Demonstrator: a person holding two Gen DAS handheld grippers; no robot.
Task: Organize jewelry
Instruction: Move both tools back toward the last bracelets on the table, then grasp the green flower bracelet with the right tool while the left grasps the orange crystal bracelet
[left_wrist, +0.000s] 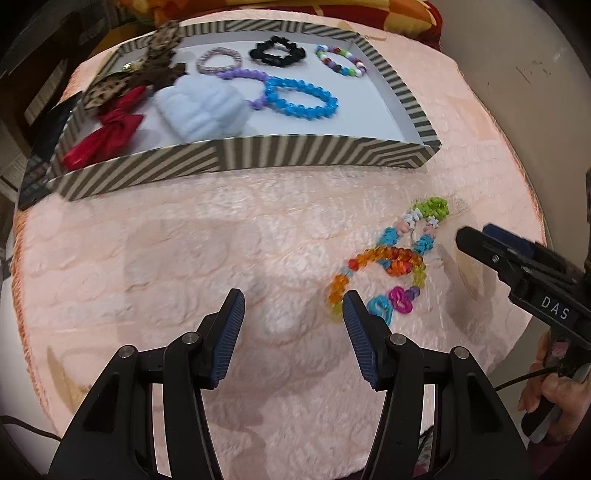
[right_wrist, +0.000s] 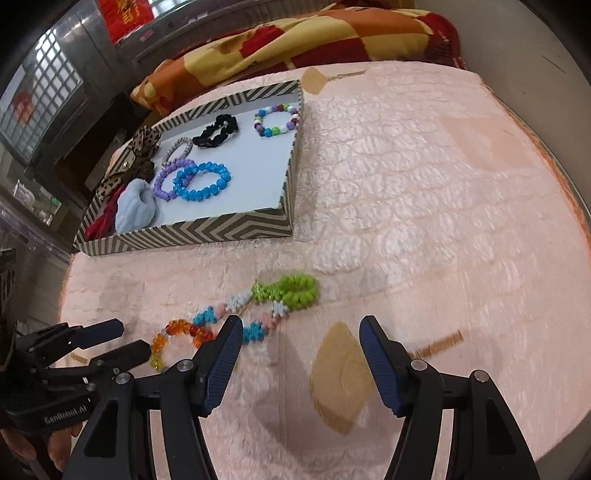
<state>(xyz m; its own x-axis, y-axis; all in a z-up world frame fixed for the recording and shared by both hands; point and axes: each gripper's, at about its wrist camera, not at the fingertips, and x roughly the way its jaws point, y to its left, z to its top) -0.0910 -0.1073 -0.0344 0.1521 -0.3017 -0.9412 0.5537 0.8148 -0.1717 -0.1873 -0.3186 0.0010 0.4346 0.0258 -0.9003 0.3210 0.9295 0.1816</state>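
A striped tray (left_wrist: 258, 155) (right_wrist: 207, 232) holds a blue bead bracelet (left_wrist: 301, 96) (right_wrist: 202, 181), a purple one (left_wrist: 243, 75), a black scrunchie (left_wrist: 277, 51) (right_wrist: 216, 133), a multicolour bracelet (left_wrist: 341, 61) (right_wrist: 276, 120), a pale blue scrunchie (left_wrist: 201, 107) and bows. On the pink cloth lie an orange bead bracelet (left_wrist: 373, 264) (right_wrist: 177, 332), a green-and-blue beaded string (left_wrist: 424, 221) (right_wrist: 291, 291) and pink and blue clips (left_wrist: 395, 302). My left gripper (left_wrist: 293, 306) is open and empty, just left of the orange bracelet. My right gripper (right_wrist: 301, 332) is open and empty, right of the beaded string.
The right gripper also shows at the right edge of the left wrist view (left_wrist: 517, 266); the left gripper shows at lower left of the right wrist view (right_wrist: 92, 347). A tan patch (right_wrist: 340, 373) marks the cloth. A checked blanket (right_wrist: 314, 40) lies behind the tray.
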